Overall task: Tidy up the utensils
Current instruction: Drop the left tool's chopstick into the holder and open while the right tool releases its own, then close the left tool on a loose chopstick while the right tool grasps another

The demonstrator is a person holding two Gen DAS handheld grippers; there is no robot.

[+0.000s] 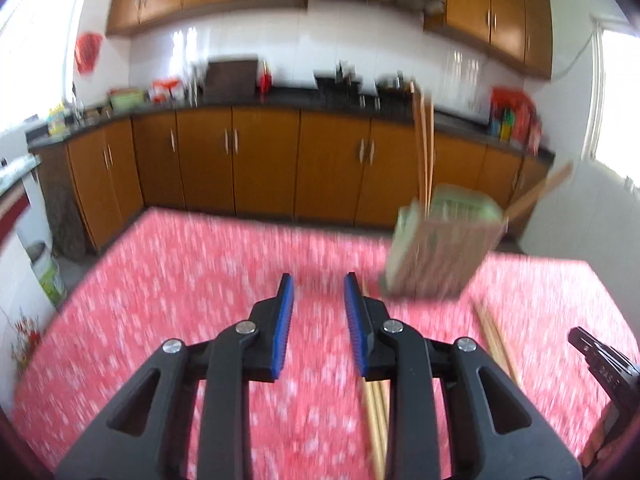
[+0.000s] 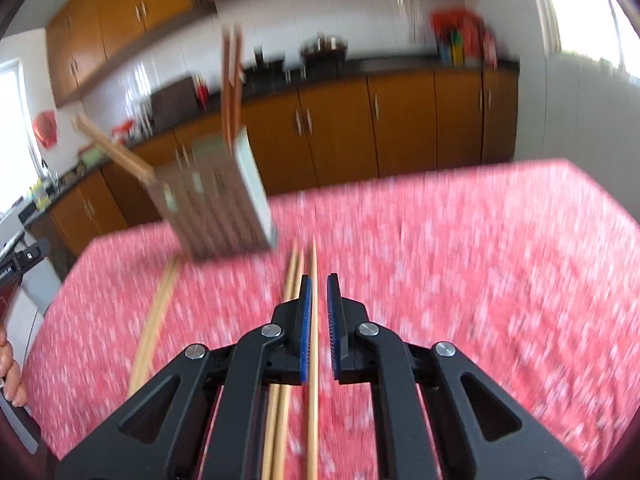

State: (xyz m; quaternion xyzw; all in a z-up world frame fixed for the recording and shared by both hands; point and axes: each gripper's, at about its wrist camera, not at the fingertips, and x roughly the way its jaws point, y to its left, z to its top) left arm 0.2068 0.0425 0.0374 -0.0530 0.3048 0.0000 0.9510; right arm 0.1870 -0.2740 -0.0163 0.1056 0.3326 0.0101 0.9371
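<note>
A slatted green-grey utensil holder (image 1: pixel 440 248) (image 2: pixel 216 208) stands on the red flowered tablecloth (image 1: pixel 160 280) (image 2: pixel 480 260), blurred. Wooden chopsticks (image 1: pixel 424 140) (image 2: pixel 232 80) stick up out of it, and one more (image 2: pixel 112 148) leans out sideways. Loose chopsticks (image 1: pixel 374 420) (image 2: pixel 280 420) lie flat on the cloth. My left gripper (image 1: pixel 319 284) is open and empty, just left of the holder, with loose sticks under its right finger. My right gripper (image 2: pixel 319 284) is shut, with only a thin slit. A single chopstick (image 2: pixel 313 420) on the cloth shows through that slit, unpinched.
Another pair of chopsticks (image 1: pixel 494 340) (image 2: pixel 154 328) lies near the holder's foot. The other gripper's black body (image 1: pixel 600 364) (image 2: pixel 24 260) and a person's hand (image 2: pixel 10 372) show at the frame edges. Orange kitchen cabinets (image 1: pixel 260 160) and a cluttered dark counter stand beyond the table's far edge.
</note>
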